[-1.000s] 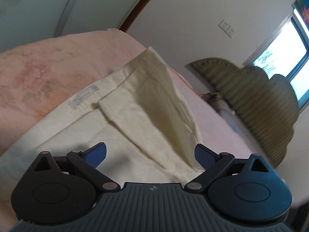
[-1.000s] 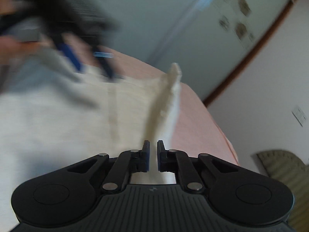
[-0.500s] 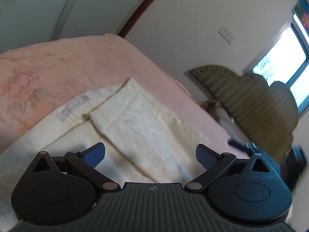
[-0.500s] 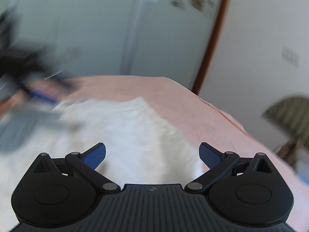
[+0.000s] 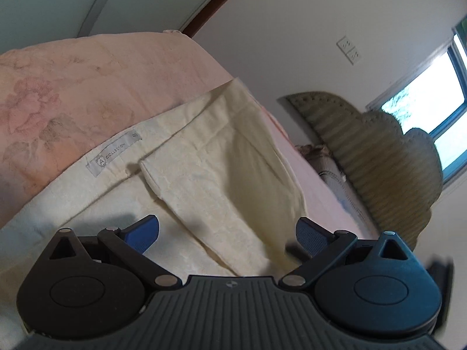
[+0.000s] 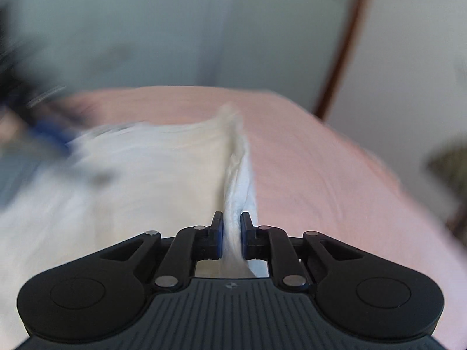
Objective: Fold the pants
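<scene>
Cream pants (image 5: 204, 175) lie on a pink bedspread (image 5: 87, 81), with a grey label (image 5: 113, 154) at the waistband and one edge raised in a fold. My left gripper (image 5: 227, 233) is open and empty just above the pants. My right gripper (image 6: 232, 233) is shut on the pants' edge (image 6: 236, 189), which stands up as a ridge between the pads; this view is blurred by motion. The left gripper shows as a dark blur at the left of the right wrist view.
The pink bed (image 6: 321, 175) ends at the right, by a white wall with a socket (image 5: 348, 49). A green padded headboard (image 5: 379, 157) and a window (image 5: 432, 99) stand beyond. A pale wardrobe (image 5: 87, 0) is behind the bed.
My right gripper was shut on the pants' edge, opened half a second ago with the fabric lying flat, and is now shut on the edge again, lifting it. My left gripper stayed open.
</scene>
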